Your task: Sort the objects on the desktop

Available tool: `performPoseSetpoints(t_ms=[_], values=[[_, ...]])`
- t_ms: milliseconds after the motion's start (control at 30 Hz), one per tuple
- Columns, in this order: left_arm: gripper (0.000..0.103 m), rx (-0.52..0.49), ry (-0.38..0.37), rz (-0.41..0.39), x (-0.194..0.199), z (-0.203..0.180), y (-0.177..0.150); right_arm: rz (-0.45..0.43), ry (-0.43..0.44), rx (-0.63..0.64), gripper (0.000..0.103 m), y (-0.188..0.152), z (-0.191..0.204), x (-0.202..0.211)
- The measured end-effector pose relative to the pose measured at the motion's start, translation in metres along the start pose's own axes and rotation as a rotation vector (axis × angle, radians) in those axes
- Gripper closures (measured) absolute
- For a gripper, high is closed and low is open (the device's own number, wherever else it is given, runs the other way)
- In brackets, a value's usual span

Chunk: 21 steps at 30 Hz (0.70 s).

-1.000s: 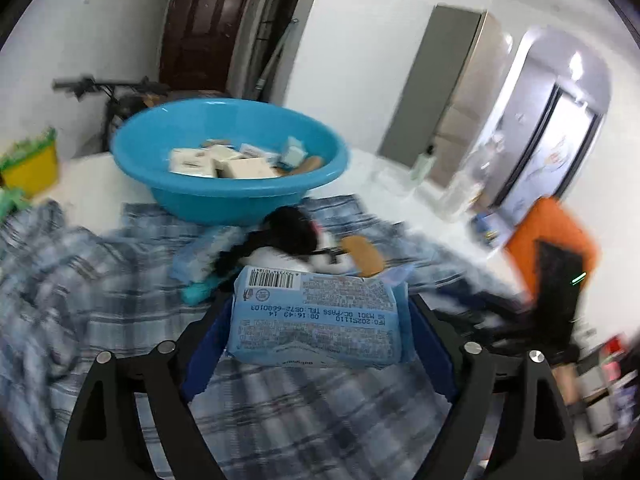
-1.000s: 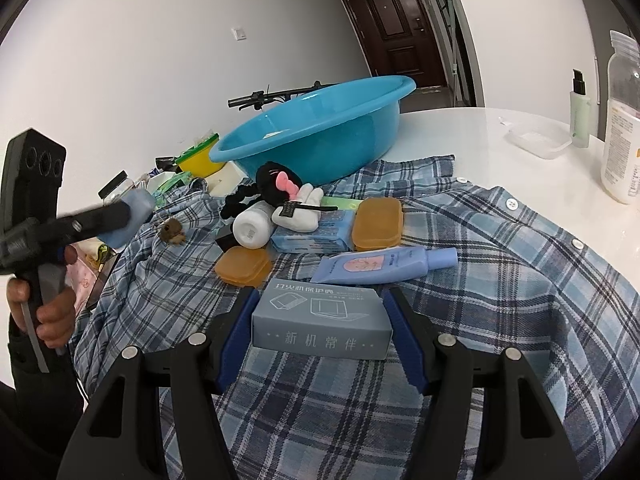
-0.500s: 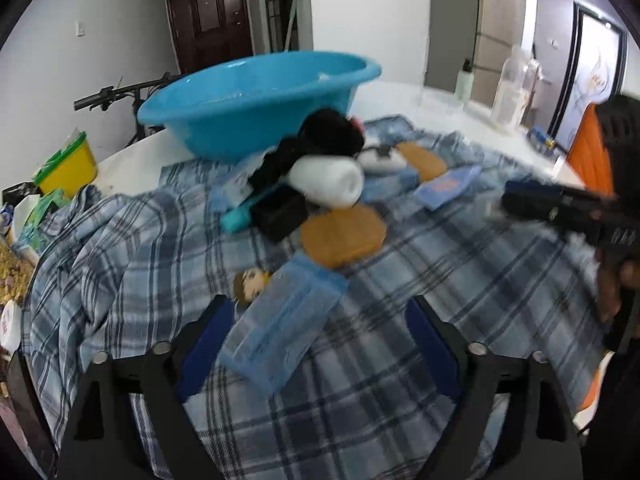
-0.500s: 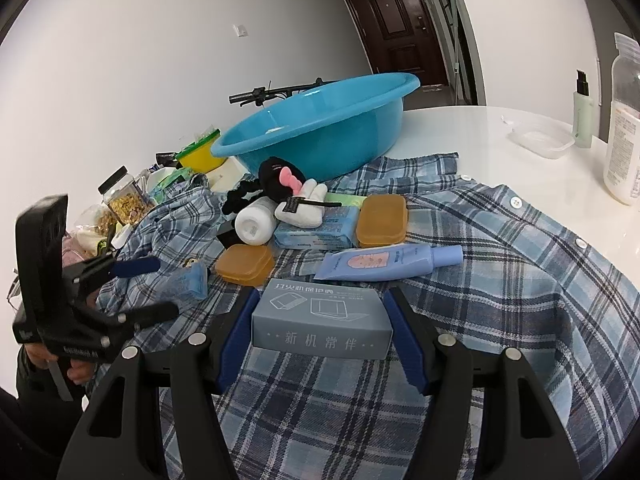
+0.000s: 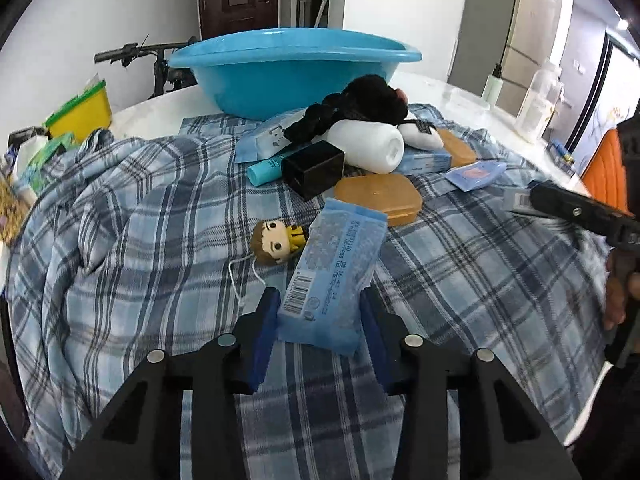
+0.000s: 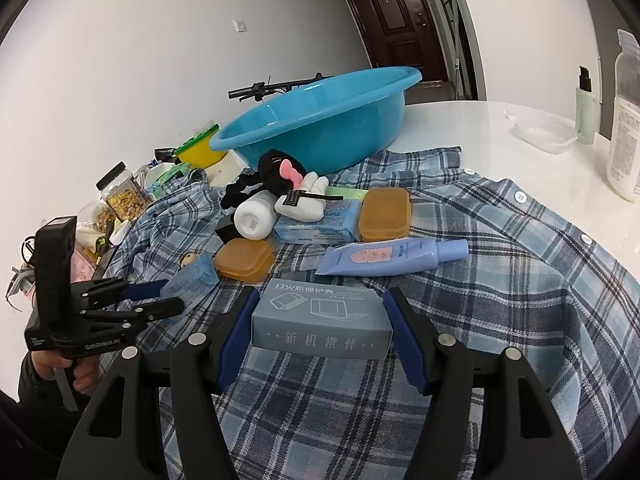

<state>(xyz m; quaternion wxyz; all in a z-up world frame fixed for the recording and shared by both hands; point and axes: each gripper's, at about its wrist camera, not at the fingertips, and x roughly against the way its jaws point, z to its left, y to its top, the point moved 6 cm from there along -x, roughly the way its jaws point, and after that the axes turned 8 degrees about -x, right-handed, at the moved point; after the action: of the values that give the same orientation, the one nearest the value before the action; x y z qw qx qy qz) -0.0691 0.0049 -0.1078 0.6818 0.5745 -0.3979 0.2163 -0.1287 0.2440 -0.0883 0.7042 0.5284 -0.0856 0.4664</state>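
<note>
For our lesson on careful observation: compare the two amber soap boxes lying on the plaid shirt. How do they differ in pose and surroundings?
The nearer amber box lies flat on the plaid shirt, beside the blue tissue pack. The farther amber box sits higher in the pile, tilted, against a blue pack. The nearer one looks smaller in the right wrist view. Both are translucent amber, rounded and closed.

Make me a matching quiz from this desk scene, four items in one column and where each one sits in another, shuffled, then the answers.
Items
1. grey box
2. blue tissue pack
3. blue tube
4. blue basin

Places
A. flat on the plaid shirt, beside an amber soap case
B. between the left tongs
C. on the white table, behind the clutter
D. between the right tongs

Pairs: 1-D, 2-B, 3-A, 4-C
</note>
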Motion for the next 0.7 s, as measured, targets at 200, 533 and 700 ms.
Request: performPoseSetpoints(t_ms=[200,533,700], values=[[0.062,0.013,-0.046,-0.012,0.007,-0.005,0.000,0.000,0.006,0.004,0.040,0.000,0.003,0.000],[0.061,-0.050,-0.011,-0.010,-0.004,-0.021,0.003,-0.008,-0.002,0.007,0.040,0.000,0.004,0.004],[0.061,-0.051,-0.021,-0.067,0.016,-0.025,0.018,-0.014,-0.002,0.015,0.040,0.003,0.007,0.006]])
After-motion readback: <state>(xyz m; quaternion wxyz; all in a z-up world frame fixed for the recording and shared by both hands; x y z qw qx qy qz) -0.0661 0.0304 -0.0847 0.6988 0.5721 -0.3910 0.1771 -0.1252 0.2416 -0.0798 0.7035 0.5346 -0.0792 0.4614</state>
